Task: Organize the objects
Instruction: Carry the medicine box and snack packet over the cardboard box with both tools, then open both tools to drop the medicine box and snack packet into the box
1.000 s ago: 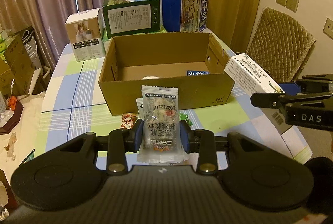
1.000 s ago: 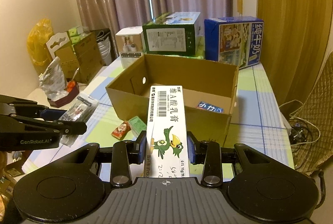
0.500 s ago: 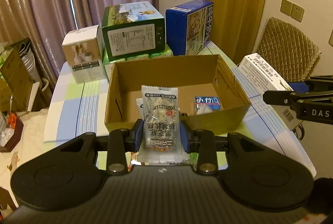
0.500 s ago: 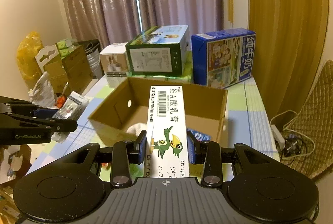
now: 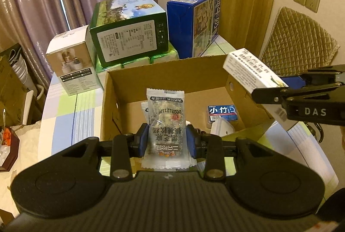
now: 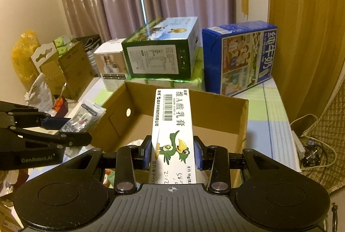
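Two loads are in transit toward the open cardboard box (image 5: 172,89), which stands on the bench (image 5: 64,106) in front of three larger cartons. On the left, the left tongs (image 5: 166,141) are clamped on a clear snack packet (image 5: 166,122), held upright by its lower half, with the upper half projecting over the near wall of the box. The box floor already carries a second packet, a small blue pack (image 5: 223,112) and a white item near the front right corner. In the centre, bare floor is available along the back wall; this is judged the better drop zone, since it avoids stacking on the existing contents. On the right, the right tongs (image 6: 172,156) are closed on a long white ointment carton (image 6: 172,124), gripped across its width near its near end, with the far end reaching over the box interior. For a clean release, lower each load until it is below the rim before opening the tongs, and release one side at a time. Lay the long carton flat, parallel to a wall, so its free end does not catch the rim. The packet is limp and will likely fold on release, so set it down low.
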Available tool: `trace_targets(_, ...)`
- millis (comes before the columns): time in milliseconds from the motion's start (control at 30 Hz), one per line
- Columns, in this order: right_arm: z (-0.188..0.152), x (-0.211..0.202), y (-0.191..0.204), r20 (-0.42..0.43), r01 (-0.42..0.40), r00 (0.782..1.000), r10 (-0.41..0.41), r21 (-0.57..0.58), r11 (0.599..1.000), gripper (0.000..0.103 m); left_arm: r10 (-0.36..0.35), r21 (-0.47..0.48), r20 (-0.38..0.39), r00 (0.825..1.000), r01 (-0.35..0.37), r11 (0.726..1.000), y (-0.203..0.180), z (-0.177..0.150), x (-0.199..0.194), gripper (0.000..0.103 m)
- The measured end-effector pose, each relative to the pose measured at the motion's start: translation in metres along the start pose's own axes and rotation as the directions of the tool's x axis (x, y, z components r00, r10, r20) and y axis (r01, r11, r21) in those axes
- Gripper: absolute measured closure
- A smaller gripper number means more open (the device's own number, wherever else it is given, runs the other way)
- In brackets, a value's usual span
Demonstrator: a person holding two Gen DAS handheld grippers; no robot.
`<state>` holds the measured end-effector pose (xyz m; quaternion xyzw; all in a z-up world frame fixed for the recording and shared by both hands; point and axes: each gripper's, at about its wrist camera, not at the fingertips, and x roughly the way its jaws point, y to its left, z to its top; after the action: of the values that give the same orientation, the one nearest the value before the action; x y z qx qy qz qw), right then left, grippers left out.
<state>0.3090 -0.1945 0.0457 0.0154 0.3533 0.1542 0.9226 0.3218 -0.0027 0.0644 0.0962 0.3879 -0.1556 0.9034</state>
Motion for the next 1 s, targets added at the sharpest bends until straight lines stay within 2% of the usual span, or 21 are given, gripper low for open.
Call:
trace_targets(733,0.015,0.076,-0.030,-0.054,-0.028,0.998,0.035,0.135,0.990,0.067,-0.011,-0.026,-0.044,0.999,0.010,1.000,0.027,0.027,0.082,0.071)
trace_targets(767,0.016,0.079,-0.031,-0.040,-0.034,0.998,0.039,0.134,0.990,0.067,-0.013,-0.024,-0.034,0.999,0.012,1.000,0.027,0.027,0.085,0.069)
trace_targets(800,0.017,0.083,-0.032,-0.030,-0.041,0.999,0.045,0.137,0.990,0.066,-0.016,-0.022,-0.016,1.000,0.016,1.000,0.028,0.027,0.089,0.062)
trace_targets(833,0.018,0.086,-0.034,-0.030,-0.046,0.998,0.051,0.151,0.987,0.056,-0.007,-0.025,-0.019,1.000,0.007,1.000,0.029,0.028,0.093,0.043)
trace_targets(867,0.019,0.088,-0.036,-0.025,-0.057,0.998,0.062,0.167,0.984,0.046,0.007,-0.028,-0.018,1.000,-0.008,1.000,0.031,0.028,0.095,0.042)
trace_targets(1000,0.017,0.081,-0.039,0.008,-0.057,0.998,0.057,0.170,0.984,0.042,0.010,-0.042,0.003,1.000,-0.010,0.999,0.038,0.028,0.089,0.042)
